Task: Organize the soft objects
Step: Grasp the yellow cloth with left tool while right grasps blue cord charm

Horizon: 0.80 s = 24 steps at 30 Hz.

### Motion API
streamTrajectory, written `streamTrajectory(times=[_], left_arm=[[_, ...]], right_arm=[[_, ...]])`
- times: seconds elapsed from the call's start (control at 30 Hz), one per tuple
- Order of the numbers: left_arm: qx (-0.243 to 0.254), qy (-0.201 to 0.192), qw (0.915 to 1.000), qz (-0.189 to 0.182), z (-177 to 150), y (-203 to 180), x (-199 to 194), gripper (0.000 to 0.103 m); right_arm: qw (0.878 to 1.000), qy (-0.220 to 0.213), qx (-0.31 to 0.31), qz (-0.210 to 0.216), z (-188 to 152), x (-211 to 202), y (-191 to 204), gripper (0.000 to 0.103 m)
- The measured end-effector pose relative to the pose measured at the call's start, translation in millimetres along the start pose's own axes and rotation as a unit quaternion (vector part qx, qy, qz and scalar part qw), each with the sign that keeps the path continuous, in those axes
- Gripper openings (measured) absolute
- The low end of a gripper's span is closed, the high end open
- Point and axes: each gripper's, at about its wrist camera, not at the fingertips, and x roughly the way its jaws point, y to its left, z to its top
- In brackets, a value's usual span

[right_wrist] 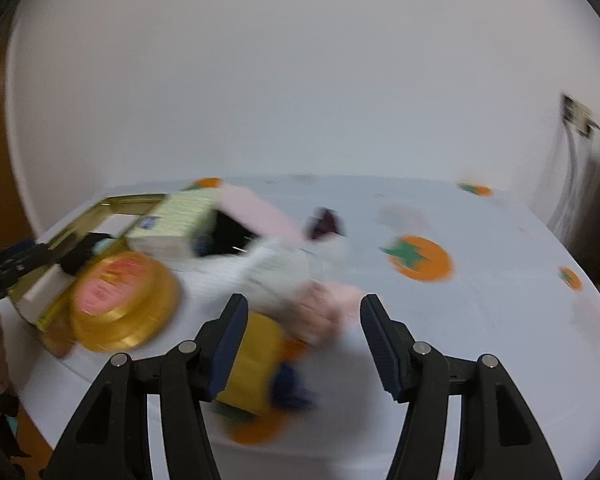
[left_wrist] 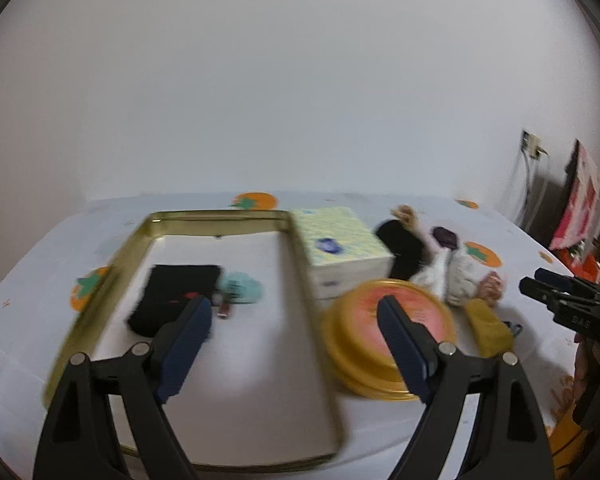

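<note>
A gold-rimmed tray (left_wrist: 296, 256) lies on the table and holds a black cloth (left_wrist: 168, 296) and a light blue soft ball (left_wrist: 242, 288). My left gripper (left_wrist: 296, 312) is open and empty above the tray's right rim. A heap of soft things lies to the right: a black piece (left_wrist: 400, 248), a white knit piece (left_wrist: 456, 276), a yellow piece (left_wrist: 488, 324). My right gripper (right_wrist: 304, 312) is open and empty just above the yellow piece (right_wrist: 256, 364) and a pink-white knit piece (right_wrist: 320, 312). It also shows at the left wrist view's right edge (left_wrist: 556, 296).
A tissue box (left_wrist: 340, 248) stands beside the tray. A round yellow tin with a pink lid (left_wrist: 388, 340) sits in front of it. The white tablecloth (right_wrist: 480, 300) has orange fruit prints. A wall is behind the table.
</note>
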Motion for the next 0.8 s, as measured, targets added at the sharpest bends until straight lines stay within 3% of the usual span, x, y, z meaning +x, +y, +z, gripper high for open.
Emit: streamTrajectory(times=[0.2,0.37,0.57,0.6,0.63,0.8], left_arm=[[0.048,0.009,0.9984,-0.028,-2.9,-48.5,5.2,0.086],[0.07,0.023,0.9966,-0.039,-6.7,-73.3,12.4,0.086],[0.086,0.03,0.9947,-0.048,-11.1,-89.6,13.9,0.086],[0.088,0.03,0.9945,-0.049,-11.9,-91.5,13.9,0.086],[0.089,0.031,0.9943,-0.05,-12.5,-92.5,14.1,0.086],[0.092,0.035,0.9937,-0.054,-15.3,-98.4,15.8,0.086]], right_arm=[[1.0,0.028,0.006,-0.002,-17.8,3.8,-23.0,0.057],[0.998,0.05,-0.018,0.022,-25.3,11.8,-14.9,0.049],[0.994,0.085,-0.045,0.042,-30.8,24.1,-3.7,0.047],[0.994,0.088,-0.051,0.045,-31.8,24.7,-1.4,0.043],[0.993,0.094,-0.058,0.047,-33.0,26.0,0.9,0.031],[0.988,0.103,-0.094,0.063,-37.7,28.5,13.6,0.004]])
